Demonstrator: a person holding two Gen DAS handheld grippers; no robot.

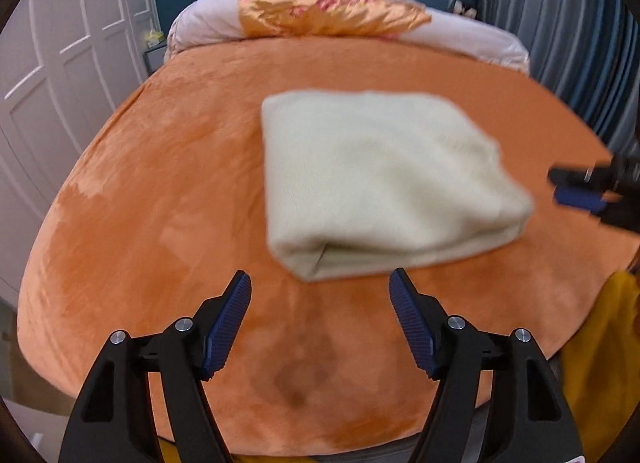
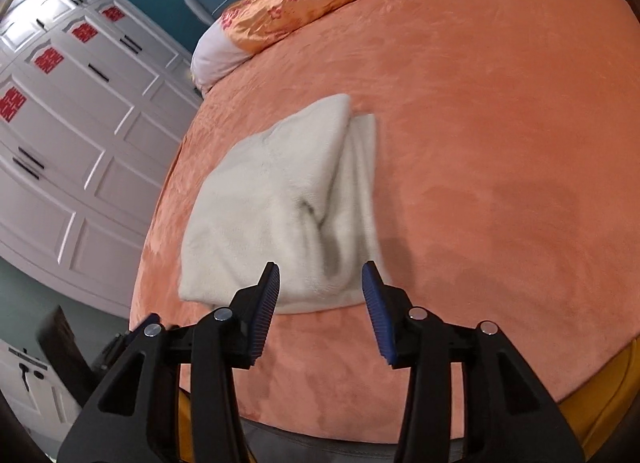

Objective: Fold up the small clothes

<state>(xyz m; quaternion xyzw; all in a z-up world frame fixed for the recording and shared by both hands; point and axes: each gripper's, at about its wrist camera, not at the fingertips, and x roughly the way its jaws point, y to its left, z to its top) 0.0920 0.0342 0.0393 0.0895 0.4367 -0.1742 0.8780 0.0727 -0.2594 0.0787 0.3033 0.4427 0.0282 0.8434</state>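
- Left hand-held gripper [image 1: 320,283]: jaws spread wide, nothing between them, short of the garment's near folded corner.
- Right hand-held gripper [image 2: 320,275]: jaws partly apart and empty, framing the garment's near hem without pinching it.
- Risk: either could pinch only the top layer, peeling the fold open; a dragging finger could shove the whole bundle across the plush orange bed [image 1: 160,183].
- The cream garment [image 1: 380,179] lies mid-bed, folded into a thick soft rectangle (one flap bulges loosely at the right edge).
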